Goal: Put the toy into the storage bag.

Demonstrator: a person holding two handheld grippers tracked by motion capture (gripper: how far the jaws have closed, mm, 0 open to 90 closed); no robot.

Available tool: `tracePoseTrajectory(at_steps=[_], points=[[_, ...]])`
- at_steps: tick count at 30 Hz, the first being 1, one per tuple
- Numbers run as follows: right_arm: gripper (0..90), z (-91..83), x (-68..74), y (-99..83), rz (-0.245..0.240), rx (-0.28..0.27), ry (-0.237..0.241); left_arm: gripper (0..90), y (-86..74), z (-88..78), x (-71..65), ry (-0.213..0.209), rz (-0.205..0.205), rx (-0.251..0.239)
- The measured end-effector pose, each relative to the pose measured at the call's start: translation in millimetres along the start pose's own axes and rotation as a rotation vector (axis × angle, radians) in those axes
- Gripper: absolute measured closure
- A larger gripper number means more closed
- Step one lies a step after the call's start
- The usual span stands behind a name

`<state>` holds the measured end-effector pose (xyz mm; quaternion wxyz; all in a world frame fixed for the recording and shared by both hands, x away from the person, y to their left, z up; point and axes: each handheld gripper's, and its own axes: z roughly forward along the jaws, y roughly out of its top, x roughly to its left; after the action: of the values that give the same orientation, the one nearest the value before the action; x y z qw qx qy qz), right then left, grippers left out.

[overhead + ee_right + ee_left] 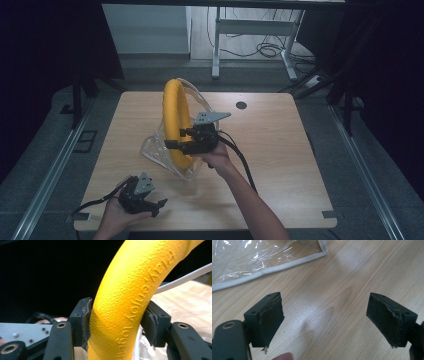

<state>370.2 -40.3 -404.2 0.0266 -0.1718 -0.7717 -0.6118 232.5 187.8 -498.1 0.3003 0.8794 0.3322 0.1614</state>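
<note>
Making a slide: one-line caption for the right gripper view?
Right tool straddles a textured yellow ring, its black pads at either side.

**Open wood right and front — centre blocked**

I see the yellow foam ring standing on edge mid-table inside the clear plastic bag, barring any straight pass across the centre. The right half of the table lies bare. My left gripper hovers near the front edge — bag hem just ahead.

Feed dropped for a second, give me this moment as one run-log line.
right gripper: closed on yellow ring, upright in clear bag | left gripper: open, nothing between, above table
</note>
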Motion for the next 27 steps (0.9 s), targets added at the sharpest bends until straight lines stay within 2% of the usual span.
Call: tracePoseTrajectory(at_steps=[5, 7, 11, 14, 19, 27], points=[[42.2, -2.5, 3.8, 1.4, -0.038, 0.004, -0.043, 14.0, 0.2, 0.9, 0.0, -0.002, 0.004, 0.006], [38.6, -2.8, 4.9, 1.5, -0.05, 0.005, -0.061, 14.0, 0.2, 1.1, 0.0, 0.0, 0.006, 0.008], [30.9, -5.2, 7.1, 2.3, -0.055, 0.0, -0.09, 14.0, 0.1, 0.9, 0.2, 0.001, 0.006, 0.006], [28.8, -8.6, 9.2, 2.9, -0.062, -0.011, -0.108, 13.9, 0.0, 1.0, -0.1, 0.001, 0.004, 0.006], [28.5, -19.4, 14.2, 2.5, -0.08, -0.027, -0.124, 14.0, -0.1, 0.6, -0.1, 0.002, 0.004, 0.005], [30.6, -41.0, 17.3, -6.4, -0.098, -0.023, -0.147, 14.0, -0.1, 0.9, -0.4, 0.005, 0.005, 0.006]])
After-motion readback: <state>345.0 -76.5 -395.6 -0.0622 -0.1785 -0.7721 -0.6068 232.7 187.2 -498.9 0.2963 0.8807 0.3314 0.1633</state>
